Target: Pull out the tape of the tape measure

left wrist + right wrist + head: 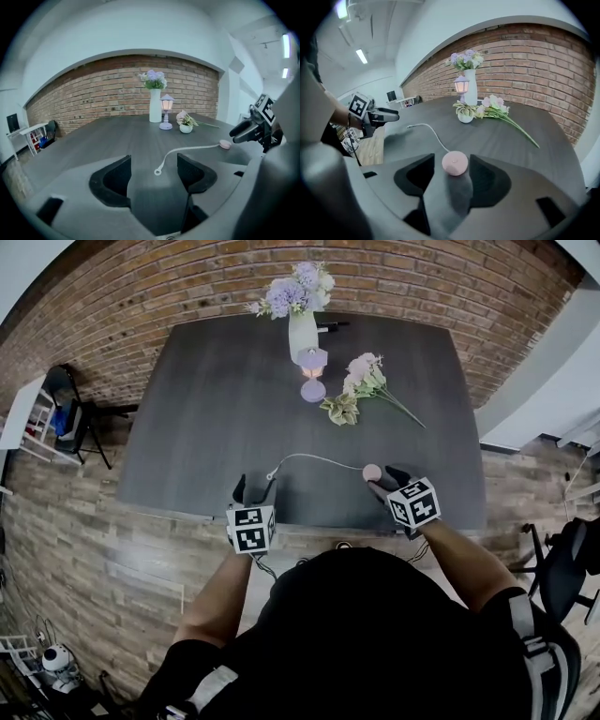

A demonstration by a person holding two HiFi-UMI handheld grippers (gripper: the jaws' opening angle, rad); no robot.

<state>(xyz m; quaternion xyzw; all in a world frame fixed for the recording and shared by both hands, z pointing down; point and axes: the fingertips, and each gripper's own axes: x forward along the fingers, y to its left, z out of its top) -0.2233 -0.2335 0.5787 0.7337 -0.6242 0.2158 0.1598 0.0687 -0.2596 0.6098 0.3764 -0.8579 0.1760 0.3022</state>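
Observation:
A small round pink tape measure case (372, 472) (455, 163) lies on the dark table (206, 418) near its front edge. Its white tape (309, 457) (187, 149) (431, 131) curves leftward and ends in a ring (158, 172) (271, 475). My left gripper (255, 488) (153, 176) is open, with the ring lying on the table between its jaws, untouched. My right gripper (384, 479) (452, 171) is open around the case, and a gap shows on the case's left side. The left gripper view shows the case (225, 145) by the right gripper (243, 131).
At the table's far side stand a white vase of purple flowers (302, 329), a small lit lamp (313, 371), a little potted plant (342, 409) and a loose flower bunch (370, 381). A brick wall runs behind. A chair (70, 409) stands off to the left.

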